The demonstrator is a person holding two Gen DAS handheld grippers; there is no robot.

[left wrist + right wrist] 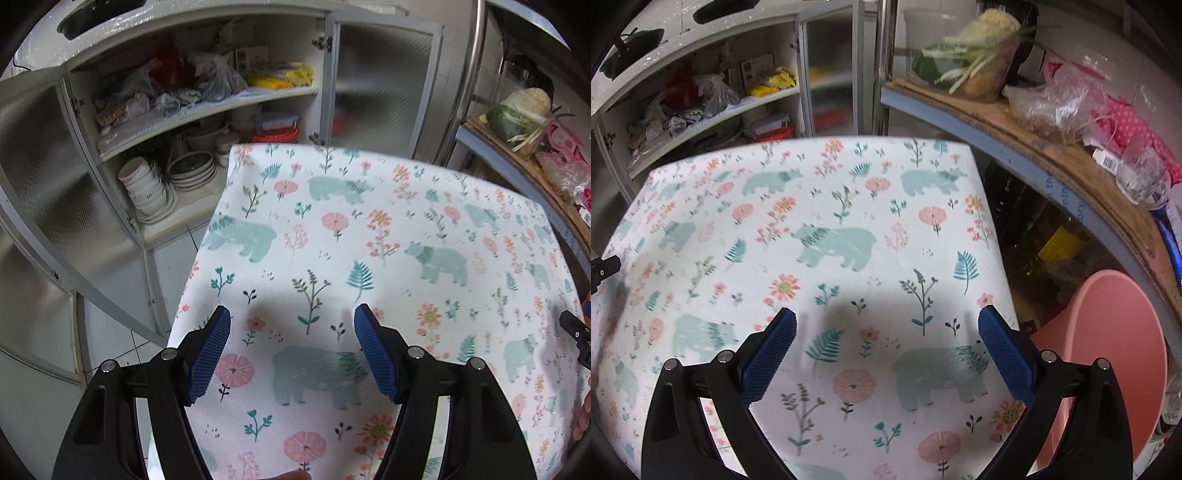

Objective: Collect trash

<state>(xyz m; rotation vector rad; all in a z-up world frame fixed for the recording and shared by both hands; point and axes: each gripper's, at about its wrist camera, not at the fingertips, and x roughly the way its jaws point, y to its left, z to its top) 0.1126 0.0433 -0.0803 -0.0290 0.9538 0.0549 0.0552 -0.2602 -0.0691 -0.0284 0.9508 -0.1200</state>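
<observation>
Your two grippers hang over a bench (388,236) covered in a white cloth printed with teal bears, pink flowers and ferns. No piece of trash can be made out on it in either view, so I cannot tell where the thing to collect is.

Your left gripper (291,325) has its two blue ribbed fingers (210,354) spread wide, with only cloth showing between them. Your right gripper (886,328) is the same: two blue fingers (768,362) wide apart, nothing held.

Behind the bench stands one white cabinet (207,110) with both of its doors swung open. It has two shelves: the upper one is crowded with plastic bags and yellow packets, the lower one holds a stack of bowls (146,188), a pile of plates (194,170) and lidded boxes. I cannot count the bags.

To the right, a shelf (1052,147) lined with cardboard carries greens in a container (979,62), a clear bag and pink spotted cloth. One pink tub (1108,350) sits below it, partly hidden by your right gripper. The items in the dark space under that shelf are too dim to name.
</observation>
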